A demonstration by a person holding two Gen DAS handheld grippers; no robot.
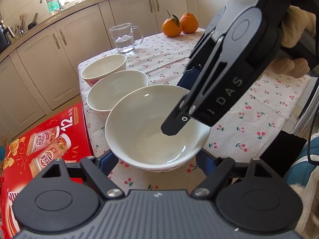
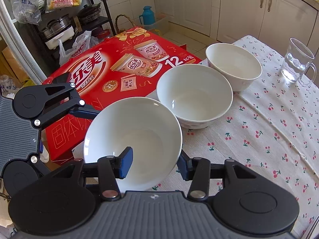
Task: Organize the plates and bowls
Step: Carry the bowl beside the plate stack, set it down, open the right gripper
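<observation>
Three white bowls stand in a row on the cherry-print tablecloth (image 2: 269, 139). The near bowl (image 1: 151, 123) (image 2: 135, 127) is tilted at the table's left edge. My right gripper (image 2: 154, 166) (image 1: 175, 107) is shut on its rim, one pad inside the bowl and the other against the outer wall. My left gripper (image 1: 156, 159) hugs the lower sides of the same bowl, its tips hidden under the rim. One of its fingers (image 2: 85, 113) runs behind the bowl's far side. The middle bowl (image 1: 117, 91) (image 2: 194, 97) and the far bowl (image 1: 103, 69) (image 2: 233, 65) sit untouched.
A glass mug (image 1: 124, 37) (image 2: 297, 61) with water stands beyond the bowls, and two oranges (image 1: 179, 24) lie at the far table edge. A big red gift box (image 1: 45, 139) (image 2: 119, 65) sits just off the table's left side. A person's hand (image 1: 293, 67) grips the right gripper's handle.
</observation>
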